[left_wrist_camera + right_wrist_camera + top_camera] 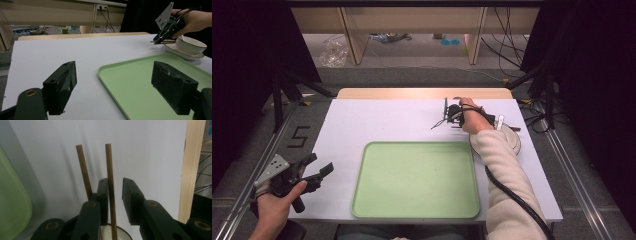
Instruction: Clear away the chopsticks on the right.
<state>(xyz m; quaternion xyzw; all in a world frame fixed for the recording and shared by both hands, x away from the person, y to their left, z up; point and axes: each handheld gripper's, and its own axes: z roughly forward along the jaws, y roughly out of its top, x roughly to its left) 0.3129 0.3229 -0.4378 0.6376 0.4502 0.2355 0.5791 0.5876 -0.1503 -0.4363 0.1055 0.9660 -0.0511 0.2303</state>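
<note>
Two thin brown wooden chopsticks point(96, 173) at the far right of the white table point(377, 120), lying across the rim of a white ceramic bowl with a dark rim line point(191, 46) on a shallow white plate point(183, 54); tips pointing out over bare tabletop. Right gripper point(115, 192) down over them: jaws nearly together but a gap showing, one stick running up between the pads, the other just outside the left jaw. No firm pinch visible on either, so not yet gripped by the look of it.

Step in hand, judged: pickup of the chopsticks off the bowl. Next move needs both sticks inside the jaws — small sideways shift or re-open to gather the stray one — then a full squeeze and a straight lift clear of the rim, without dragging the bowl.

Likely destination: pale green rectangular plastic tray point(417, 180), centre of the table, nothing on it.

Left gripper point(115, 90) held off at the near left corner, jaws wide apart, nothing between them, aimed across the tray edge. Idle for now.
</note>
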